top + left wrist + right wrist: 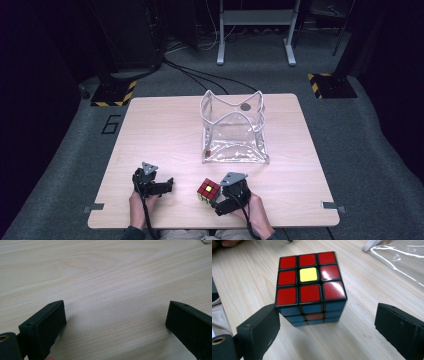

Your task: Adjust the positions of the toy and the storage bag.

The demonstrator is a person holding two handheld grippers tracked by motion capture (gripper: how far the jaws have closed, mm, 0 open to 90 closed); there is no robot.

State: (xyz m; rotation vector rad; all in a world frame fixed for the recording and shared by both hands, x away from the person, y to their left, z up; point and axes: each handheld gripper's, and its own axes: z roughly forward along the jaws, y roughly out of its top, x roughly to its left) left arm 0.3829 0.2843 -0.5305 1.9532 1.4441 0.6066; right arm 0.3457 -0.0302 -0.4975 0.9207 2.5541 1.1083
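Pale wooden table [165,130], dark floor beyond. I have the right gripper [216,199] at the near edge, jaws wide around a red-topped, yellow-centred plastic puzzle cube [308,287]; one jaw seems to graze its corner without gripping. My left gripper [170,184] rests wide and empty nearby. A clear plastic pouch [232,131] stands open farther back. I judge the grasp pending: next, centre the jaws and close.
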